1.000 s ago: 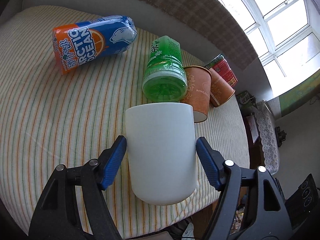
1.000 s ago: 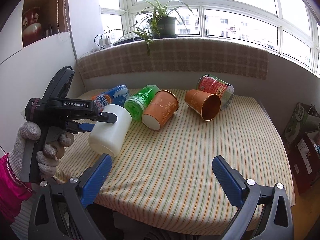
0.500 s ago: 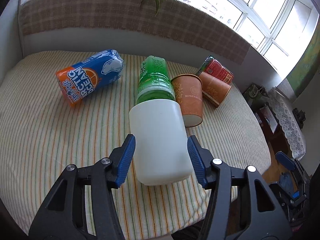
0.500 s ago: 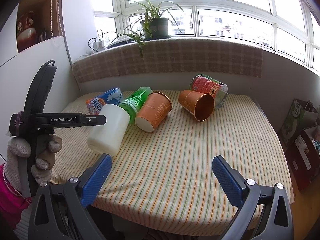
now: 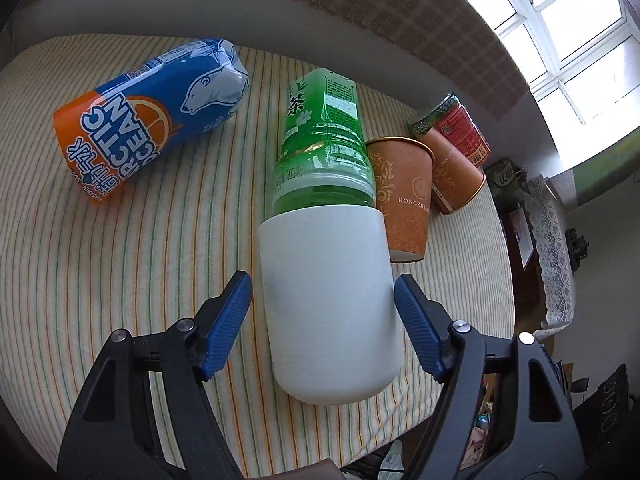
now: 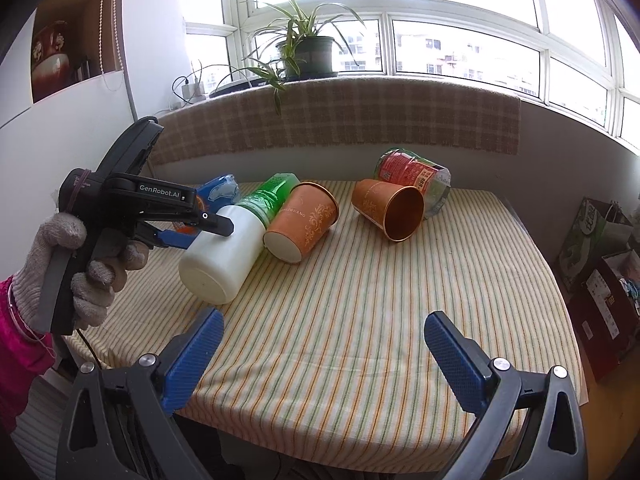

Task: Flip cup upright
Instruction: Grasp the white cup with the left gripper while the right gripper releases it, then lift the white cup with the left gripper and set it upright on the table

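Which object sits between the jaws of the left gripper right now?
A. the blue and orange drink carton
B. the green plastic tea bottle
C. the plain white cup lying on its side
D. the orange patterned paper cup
C: in the left wrist view the plain white cup lies on its side between the open jaws of the left gripper, with a small gap showing at each pad.

a home, a sunroom-like nook: a table under a striped cloth, a bay window with a potted plant on its sill, and a wall shelf at the left.
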